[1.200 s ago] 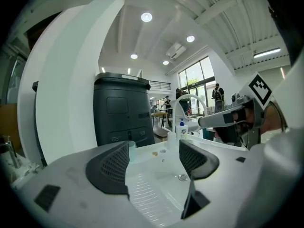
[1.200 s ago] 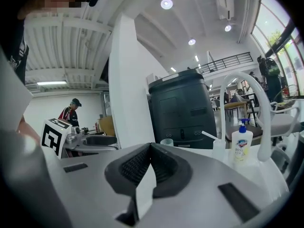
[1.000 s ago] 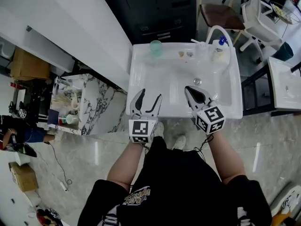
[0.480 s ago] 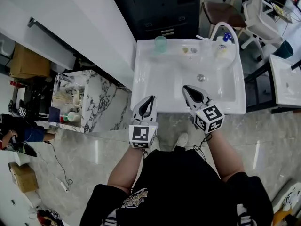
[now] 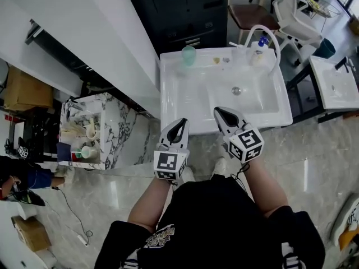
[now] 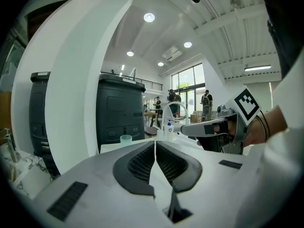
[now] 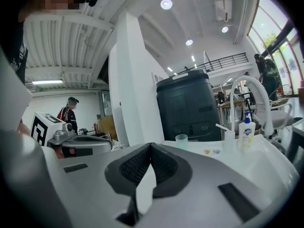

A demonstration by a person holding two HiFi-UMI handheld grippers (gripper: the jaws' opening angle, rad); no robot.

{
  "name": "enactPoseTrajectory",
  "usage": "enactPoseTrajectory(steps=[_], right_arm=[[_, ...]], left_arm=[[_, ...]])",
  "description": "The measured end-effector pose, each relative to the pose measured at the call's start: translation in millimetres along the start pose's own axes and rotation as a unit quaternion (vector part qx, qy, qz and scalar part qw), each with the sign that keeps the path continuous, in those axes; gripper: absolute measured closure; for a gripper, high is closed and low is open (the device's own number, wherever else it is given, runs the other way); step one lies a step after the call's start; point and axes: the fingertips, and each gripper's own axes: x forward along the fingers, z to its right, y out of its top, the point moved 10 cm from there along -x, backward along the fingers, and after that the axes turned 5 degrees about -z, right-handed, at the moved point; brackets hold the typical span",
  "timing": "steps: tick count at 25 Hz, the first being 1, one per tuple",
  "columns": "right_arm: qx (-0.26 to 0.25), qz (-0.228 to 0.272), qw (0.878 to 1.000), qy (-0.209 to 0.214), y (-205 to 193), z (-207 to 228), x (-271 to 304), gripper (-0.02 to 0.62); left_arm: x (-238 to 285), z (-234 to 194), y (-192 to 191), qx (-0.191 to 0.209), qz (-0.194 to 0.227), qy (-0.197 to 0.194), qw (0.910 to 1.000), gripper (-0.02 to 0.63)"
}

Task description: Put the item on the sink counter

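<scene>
A white sink (image 5: 185, 102) stands ahead, with a pale green cup (image 5: 188, 55) on its back counter. Two small items (image 5: 221, 61), a clear cup with a stick in it (image 5: 241, 52) and a soap bottle (image 5: 258, 51) sit by the white faucet (image 5: 262, 33). My left gripper (image 5: 180, 122) hovers at the sink's front edge, shut and empty. My right gripper (image 5: 220, 112) hangs over the front rim, shut with nothing between its pads. The green cup (image 6: 126, 139) shows beyond the left gripper (image 6: 155, 142). The right gripper view shows the cup (image 7: 181, 138) and bottle (image 7: 245, 133) past the right gripper (image 7: 151, 145).
A dark cabinet (image 5: 179, 10) stands behind the sink and a white wall (image 5: 101, 32) runs along its left. A marble-patterned shelf (image 5: 112, 130) with cups is at lower left. Chairs (image 5: 291, 15) and a second white basin (image 5: 334, 86) are at the right. People stand in the background.
The left gripper's jaws have gone from open to shut. Both grippers have drawn back from over the basin to the sink's front edge.
</scene>
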Motion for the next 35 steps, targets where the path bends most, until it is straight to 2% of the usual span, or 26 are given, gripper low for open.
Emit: enactPoseTrajectory(steps=[7,13,35], right_arm=[[0.007,-0.009,0.999,-0.033,-12.8,-23.4,-7.2,0.541],[0.013,-0.011,0.999,-0.045,-20.8,-37.4,-11.3,0.541],[0.017,-0.006,0.998,-0.065,-27.7,-61.5,-13.8,0.541]], left_arm=[[-8.9,-6.2,-10.3,-0.001,0.003,-0.041,0.9991,0.583],[-16.7,-7.3,-16.2,0.002,-0.001,-0.061,0.9981,0.583],[-32.2,-16.2,-15.1,0.021,0.0,-0.09,0.9958,0.583]])
